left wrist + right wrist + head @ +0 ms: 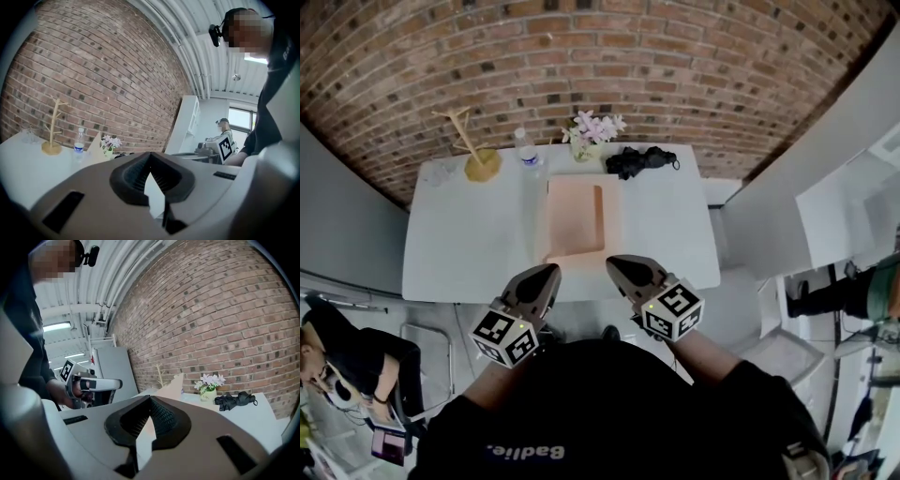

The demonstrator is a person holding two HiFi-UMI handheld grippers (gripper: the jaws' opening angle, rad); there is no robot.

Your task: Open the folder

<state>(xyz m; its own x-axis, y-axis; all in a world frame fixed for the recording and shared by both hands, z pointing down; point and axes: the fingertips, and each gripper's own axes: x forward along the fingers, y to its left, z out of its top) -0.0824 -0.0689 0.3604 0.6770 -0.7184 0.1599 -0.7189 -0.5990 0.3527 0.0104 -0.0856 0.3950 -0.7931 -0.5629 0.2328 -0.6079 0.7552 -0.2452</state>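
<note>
The salmon folder [575, 220] lies mid-tabletop [469, 244], one cover raised at a slant. At its near edge the left gripper [546, 274] and right gripper [617, 265] hover side by side, both pairs of jaws clenched on nothing. Behind the folder stand flowers [593, 127], a bottle [525, 150] and a wooden stand [478, 159].

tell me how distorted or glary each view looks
head view: strong fisheye, the brick wall and the table edges bow, corners go dark, focus sharp; left gripper view: same bowing, the window is bright; right gripper view: the ceiling light blows out, bricks crisp
</note>
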